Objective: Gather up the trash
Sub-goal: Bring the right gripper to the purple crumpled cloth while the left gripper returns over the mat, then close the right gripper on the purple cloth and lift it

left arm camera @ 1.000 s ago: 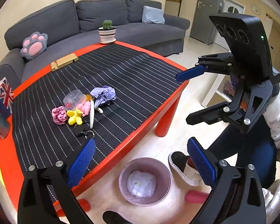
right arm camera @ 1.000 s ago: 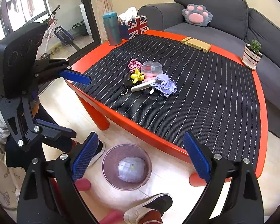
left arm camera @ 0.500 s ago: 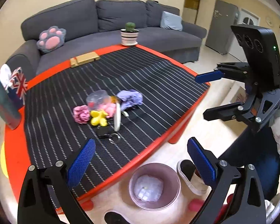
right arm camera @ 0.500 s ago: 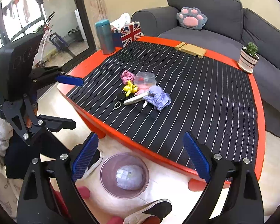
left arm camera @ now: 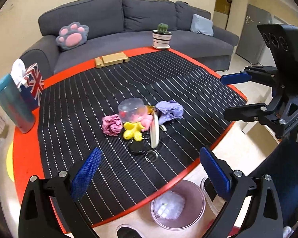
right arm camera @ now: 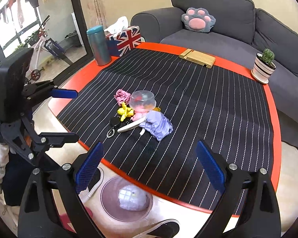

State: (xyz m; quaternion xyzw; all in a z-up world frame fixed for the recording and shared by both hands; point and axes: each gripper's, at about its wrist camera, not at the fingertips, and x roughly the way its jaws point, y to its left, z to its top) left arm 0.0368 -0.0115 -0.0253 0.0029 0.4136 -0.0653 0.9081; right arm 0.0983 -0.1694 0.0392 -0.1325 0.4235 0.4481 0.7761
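A small heap lies on the striped mat: a crumpled purple wad [left arm camera: 169, 111] [right arm camera: 159, 126], a crumpled pink wad [left arm camera: 111, 124] [right arm camera: 122, 96], a clear plastic cup upside down [left arm camera: 132, 109] [right arm camera: 142, 100], a yellow toy [left arm camera: 133, 131], a white stick [left arm camera: 154, 130] and a black key reel [left arm camera: 136, 148]. A pink bin [left arm camera: 177, 204] [right arm camera: 126, 198] with trash in it stands on the floor below the table's near edge. My left gripper [left arm camera: 149, 175] is open and empty, short of the heap. My right gripper [right arm camera: 149, 167] is open and empty over the table's edge.
The red table [left arm camera: 25, 158] also holds a teal flask [left arm camera: 14, 103], a flag tissue box [left arm camera: 32, 87], a wooden block [left arm camera: 112, 59] and a potted cactus [left arm camera: 162, 36]. A grey sofa [left arm camera: 109, 19] runs behind. Shoes are by the bin.
Both grippers have risen and moved in toward the table, so the heap sits nearer and more central in both views. Both stay open and empty.
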